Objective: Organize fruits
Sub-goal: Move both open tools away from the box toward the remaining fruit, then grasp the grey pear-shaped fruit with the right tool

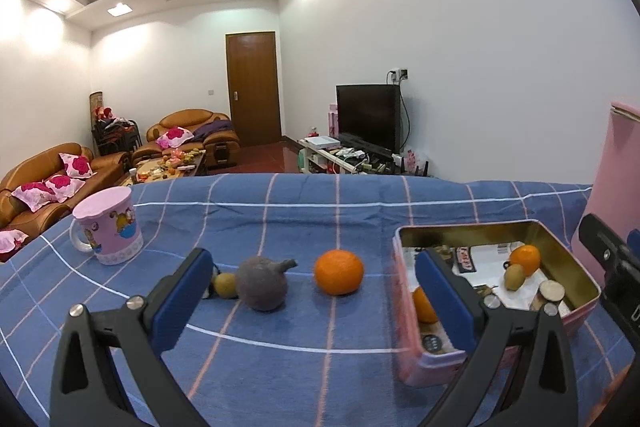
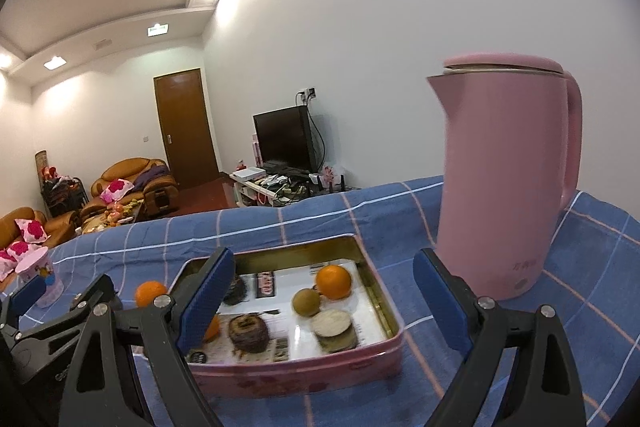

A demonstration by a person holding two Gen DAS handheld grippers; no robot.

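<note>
1. A pink tin box (image 2: pixel 304 367) sits open on a blue checked cloth (image 1: pixel 304 379); every place below is given from this box.
2. Just beside the box's far right corner stands a tall pink kettle (image 2: pixel 508 179), upright with its lid on.
3. Well away on the box's left, near the cloth's edge, stands a pink mug (image 1: pixel 110 227).
4. Inside the box, toward its far right corner, an orange (image 2: pixel 333 281) touches a brownish-green kiwi (image 2: pixel 306 302); nearer the front lie a round pale disc-shaped piece (image 2: pixel 334 323) and a dark brown round thing (image 2: pixel 247 333).
5. Another orange (image 1: pixel 423 305) lies in the box's near left part, partly hidden by a gripper finger.
6. Outside the box, to its left, a loose orange (image 1: pixel 339 271) rests on the cloth, then a grey-purple fruit with a stem (image 1: pixel 262 283), then a small kiwi (image 1: pixel 225 285) touching it.
7. The left gripper (image 1: pixel 316 311) hovers with jaws wide and nothing between the pads; the loose orange lies ahead between its fingers.
8. The right gripper (image 2: pixel 322 307) points slightly downward over the box, jaws spread wide, gripping nothing.
</note>
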